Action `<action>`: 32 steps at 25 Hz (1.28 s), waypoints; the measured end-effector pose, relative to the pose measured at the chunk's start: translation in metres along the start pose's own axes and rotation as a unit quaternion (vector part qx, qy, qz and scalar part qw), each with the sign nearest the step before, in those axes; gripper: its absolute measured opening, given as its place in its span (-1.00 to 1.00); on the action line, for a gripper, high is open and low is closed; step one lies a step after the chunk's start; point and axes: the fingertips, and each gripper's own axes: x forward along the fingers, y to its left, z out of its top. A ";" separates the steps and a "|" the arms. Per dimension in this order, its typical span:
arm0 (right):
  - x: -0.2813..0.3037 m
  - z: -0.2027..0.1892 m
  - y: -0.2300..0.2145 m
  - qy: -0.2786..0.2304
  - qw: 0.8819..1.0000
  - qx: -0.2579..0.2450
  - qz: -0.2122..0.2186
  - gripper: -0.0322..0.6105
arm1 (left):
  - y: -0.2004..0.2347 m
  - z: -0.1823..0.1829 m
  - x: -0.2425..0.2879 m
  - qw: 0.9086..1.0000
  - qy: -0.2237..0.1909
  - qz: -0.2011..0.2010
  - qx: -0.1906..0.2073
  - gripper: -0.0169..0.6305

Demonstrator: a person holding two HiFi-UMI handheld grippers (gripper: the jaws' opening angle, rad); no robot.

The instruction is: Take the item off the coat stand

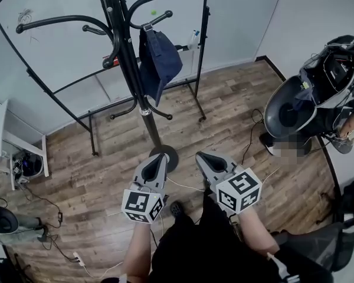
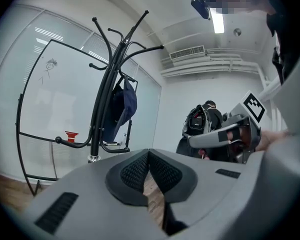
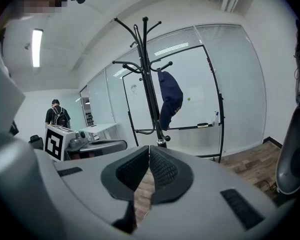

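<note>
A dark blue cap (image 1: pixel 158 61) hangs from a hook of the black coat stand (image 1: pixel 127 58), which rises from a round base on the wood floor. The cap (image 2: pixel 121 110) shows left of centre in the left gripper view, and the same cap (image 3: pixel 170 98) hangs beside the pole in the right gripper view. My left gripper (image 1: pixel 160 158) and right gripper (image 1: pixel 202 157) are held side by side below the stand's base, well short of the cap. Both have their jaws closed together with nothing between them.
A whiteboard on a black wheeled frame (image 1: pixel 59 52) stands behind the coat stand. A person with a backpack (image 1: pixel 333 75) sits by a grey chair (image 1: pixel 286 108) at the right. Cables and a power strip (image 1: pixel 76 257) lie on the floor at the left.
</note>
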 end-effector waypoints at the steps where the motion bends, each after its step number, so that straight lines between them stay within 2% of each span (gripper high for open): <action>1: 0.002 0.002 -0.003 0.001 1.000 -0.001 0.001 -0.80 | 0.003 0.001 0.004 1.000 0.000 0.005 0.001 -0.90; 8: 0.022 0.028 -0.029 -0.013 0.999 -0.007 0.032 -0.80 | 0.009 0.009 0.031 0.999 0.004 0.032 0.010 -0.90; 16: 0.043 0.058 -0.058 -0.020 0.995 -0.017 0.097 -0.80 | 0.018 0.038 0.062 0.995 -0.003 0.096 0.038 -0.90; 20: 0.058 0.071 -0.081 -0.022 0.991 -0.019 0.128 -0.80 | 0.029 0.047 0.079 0.989 -0.005 0.139 0.046 -0.90; 26: 0.071 0.075 -0.100 -0.016 0.986 -0.015 0.164 -0.80 | 0.051 0.046 0.087 0.981 0.012 0.185 0.049 -0.85; 29: 0.081 0.083 -0.112 -0.015 0.983 -0.016 0.182 -0.80 | 0.058 0.049 0.095 0.976 0.017 0.210 0.058 -0.70; 32: 0.085 0.083 -0.118 -0.010 0.980 -0.018 0.200 -0.80 | 0.064 0.050 0.097 0.970 0.020 0.233 0.062 -0.67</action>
